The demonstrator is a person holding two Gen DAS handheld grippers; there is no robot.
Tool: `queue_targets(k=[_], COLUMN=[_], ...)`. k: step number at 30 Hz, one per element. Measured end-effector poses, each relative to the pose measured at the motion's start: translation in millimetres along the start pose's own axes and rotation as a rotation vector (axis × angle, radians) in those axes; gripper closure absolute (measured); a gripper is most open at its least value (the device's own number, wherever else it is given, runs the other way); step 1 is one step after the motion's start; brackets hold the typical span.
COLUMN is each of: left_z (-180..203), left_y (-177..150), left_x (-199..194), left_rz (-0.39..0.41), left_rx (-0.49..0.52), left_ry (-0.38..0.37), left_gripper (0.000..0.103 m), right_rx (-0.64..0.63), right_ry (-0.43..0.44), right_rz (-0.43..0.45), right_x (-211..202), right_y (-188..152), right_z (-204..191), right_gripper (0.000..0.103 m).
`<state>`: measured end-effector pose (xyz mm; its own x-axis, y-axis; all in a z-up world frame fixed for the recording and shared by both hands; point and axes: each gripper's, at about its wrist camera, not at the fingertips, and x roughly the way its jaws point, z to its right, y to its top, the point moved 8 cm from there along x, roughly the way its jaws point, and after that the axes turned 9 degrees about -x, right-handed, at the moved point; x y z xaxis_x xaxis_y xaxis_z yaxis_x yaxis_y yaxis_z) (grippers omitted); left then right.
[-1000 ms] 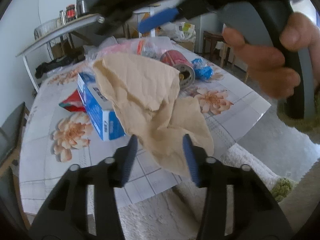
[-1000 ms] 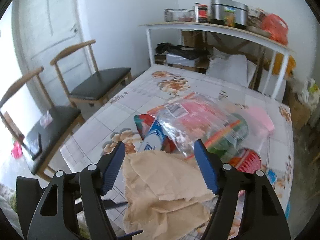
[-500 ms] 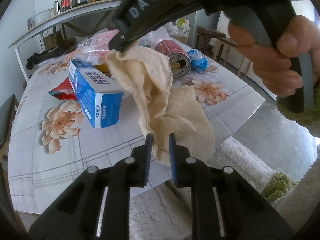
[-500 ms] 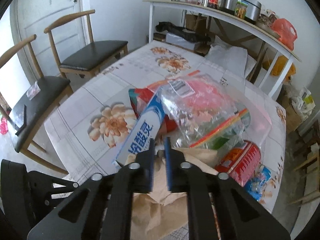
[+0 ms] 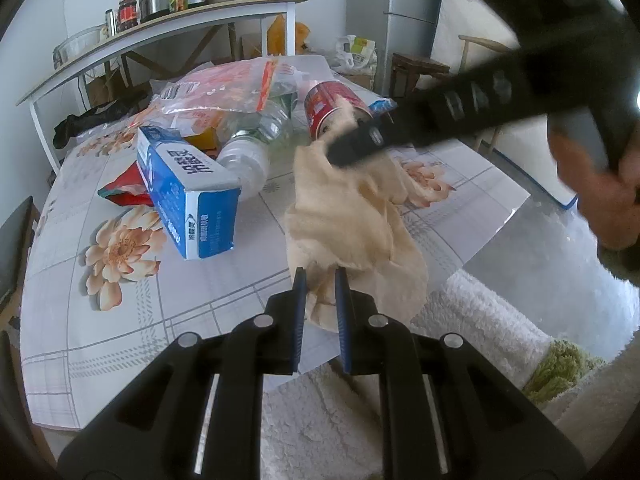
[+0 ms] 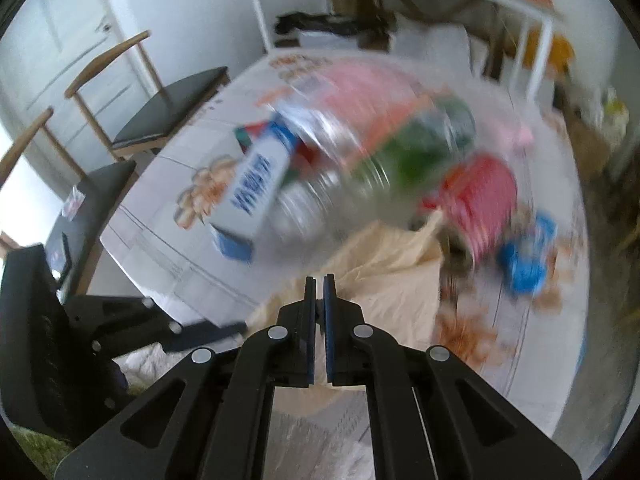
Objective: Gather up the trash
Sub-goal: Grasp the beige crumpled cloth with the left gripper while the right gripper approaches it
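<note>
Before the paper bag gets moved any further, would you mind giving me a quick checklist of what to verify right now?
1. Left gripper pinching the paper bag at its near edge: ok.
2. Right gripper shut on the bag's far edge: ok; its jaws have just closed.
3. Bag mouth held open for trash: not ok, it looks crumpled shut.
4. Bag clear of the red can: cannot tell, they overlap in view.
5. Blue carton apart from the bag: ok.
</note>
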<state>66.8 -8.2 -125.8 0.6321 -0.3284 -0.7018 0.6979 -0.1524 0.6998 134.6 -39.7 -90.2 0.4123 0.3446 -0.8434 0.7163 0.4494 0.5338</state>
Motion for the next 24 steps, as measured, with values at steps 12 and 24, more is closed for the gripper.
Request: queue_targets(k=[12,24], left_z=[4,18], left_y=[6,6], left_x=[-9,32], left_rz=[0.017,-0.079], left_rx=[0.034,0.136], left_ry=[0.029,-0.010], left_gripper=[0.045,0.044], right_rx=[0.165,0.371], right_ry=[0.125,0.504], right_rz=[-0.110,-0.183], right_x=[39,60], right_y=[-35,-39], right_z=[25,25], right_gripper=[0.099,0.099])
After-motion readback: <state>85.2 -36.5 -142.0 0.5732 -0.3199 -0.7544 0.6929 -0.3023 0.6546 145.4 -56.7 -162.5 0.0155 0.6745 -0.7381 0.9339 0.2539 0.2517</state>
